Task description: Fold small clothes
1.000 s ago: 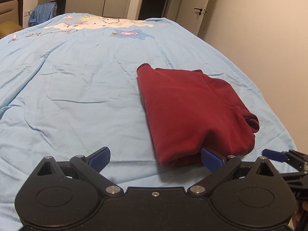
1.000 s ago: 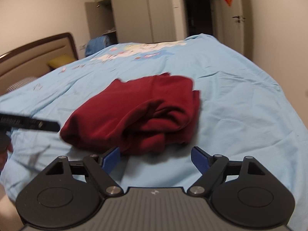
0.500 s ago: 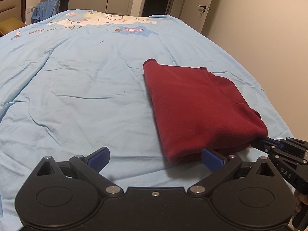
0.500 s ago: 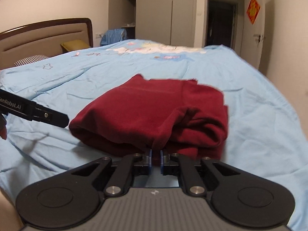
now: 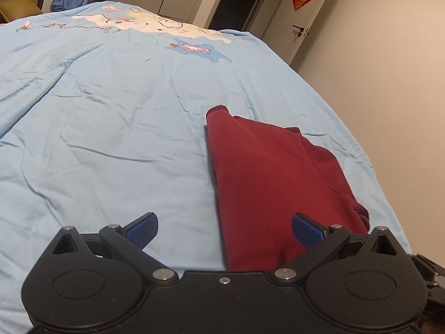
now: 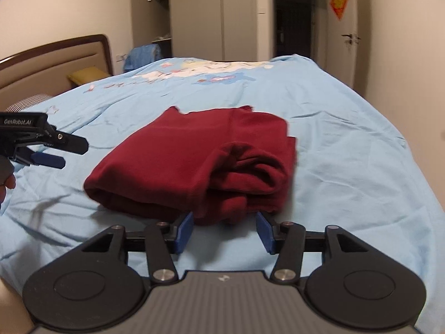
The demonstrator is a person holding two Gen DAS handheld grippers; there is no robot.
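A dark red garment [image 5: 264, 172] lies folded into a thick bundle on the light blue duvet [image 5: 111, 139]. My left gripper [image 5: 224, 228] stands wide open over its near left corner, and neither pad presses the cloth. In the right wrist view the same garment [image 6: 194, 161] shows its bunched end and layered folds. My right gripper [image 6: 224, 229] is opening, with the garment's near edge just ahead of its blue pads [image 6: 185, 228] and nothing pinched. The left gripper [image 6: 47, 150] also shows at the left edge of that view, apart from the cloth.
The duvet carries a cartoon print [image 5: 155, 25] towards the far end. A brown headboard [image 6: 55, 58] and yellow pillow [image 6: 86, 73] lie far left, a blue cloth heap [image 6: 141, 55] by the wardrobe [image 6: 211, 16]. The bed's right edge [image 5: 383, 183] drops off beside the wall.
The right gripper closed at the garment's near edge, then opened again. The left gripper shifted towards the garment, whose near corner now runs under its jaws.
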